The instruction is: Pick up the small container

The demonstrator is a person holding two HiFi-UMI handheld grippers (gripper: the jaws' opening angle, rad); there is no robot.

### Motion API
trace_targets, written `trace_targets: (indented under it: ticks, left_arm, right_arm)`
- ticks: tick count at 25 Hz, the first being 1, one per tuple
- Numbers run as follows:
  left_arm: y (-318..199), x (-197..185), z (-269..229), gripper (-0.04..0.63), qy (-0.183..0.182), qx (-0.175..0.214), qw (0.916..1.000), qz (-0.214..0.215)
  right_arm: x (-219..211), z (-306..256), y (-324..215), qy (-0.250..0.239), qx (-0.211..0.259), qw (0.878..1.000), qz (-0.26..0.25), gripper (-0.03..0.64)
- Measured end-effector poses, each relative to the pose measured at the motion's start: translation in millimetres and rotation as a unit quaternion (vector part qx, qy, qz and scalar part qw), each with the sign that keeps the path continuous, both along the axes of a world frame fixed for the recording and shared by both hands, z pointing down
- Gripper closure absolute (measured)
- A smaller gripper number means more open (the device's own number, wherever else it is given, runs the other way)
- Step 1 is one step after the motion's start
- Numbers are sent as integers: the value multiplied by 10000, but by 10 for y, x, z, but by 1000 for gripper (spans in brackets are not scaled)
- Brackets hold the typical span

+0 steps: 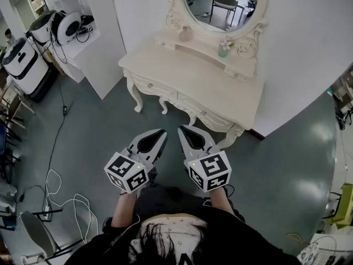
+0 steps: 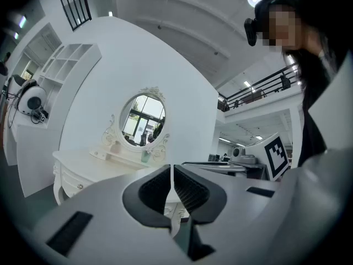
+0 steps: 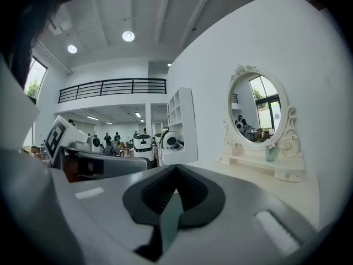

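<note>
A white dressing table (image 1: 182, 76) with an oval mirror (image 1: 220, 4) stands ahead of me. On its raised shelf sit a small pale pink container (image 1: 186, 34) and a small green cup (image 1: 224, 49) with flowers. Both show small in the left gripper view, the pink container (image 2: 116, 146) and the green cup (image 2: 145, 156), and in the right gripper view, pink (image 3: 237, 149) and green (image 3: 270, 153). My left gripper (image 1: 162, 131) and right gripper (image 1: 181, 128) hang side by side over the floor, short of the table's front edge. The left gripper (image 2: 172, 167) and the right gripper (image 3: 176, 167) are both shut and hold nothing.
White rounded machines (image 1: 25, 59) stand at the far left beside a white shelf unit (image 1: 83, 15). Cables (image 1: 55, 186) trail over the grey-green floor at the left, near a chair (image 1: 36, 231). A white wall (image 1: 309, 48) rises behind the table.
</note>
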State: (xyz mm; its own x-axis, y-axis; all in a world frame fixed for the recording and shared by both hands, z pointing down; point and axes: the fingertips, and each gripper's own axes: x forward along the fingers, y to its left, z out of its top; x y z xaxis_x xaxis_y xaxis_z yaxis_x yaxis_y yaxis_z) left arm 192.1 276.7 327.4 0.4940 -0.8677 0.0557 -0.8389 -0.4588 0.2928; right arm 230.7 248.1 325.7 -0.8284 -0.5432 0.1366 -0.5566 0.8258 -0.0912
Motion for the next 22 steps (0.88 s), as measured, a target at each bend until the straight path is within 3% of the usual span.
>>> trace_targets:
  ticks: [11, 22]
  left_arm:
    - [14, 42, 50, 594, -40, -92, 9999, -76]
    - [3, -153, 201, 594, -109, -346, 9989, -301]
  right_arm:
    - [-6, 37, 7, 73, 176, 9997, -131, 607]
    - [-160, 190, -65, -75, -131, 9994, -301, 607]
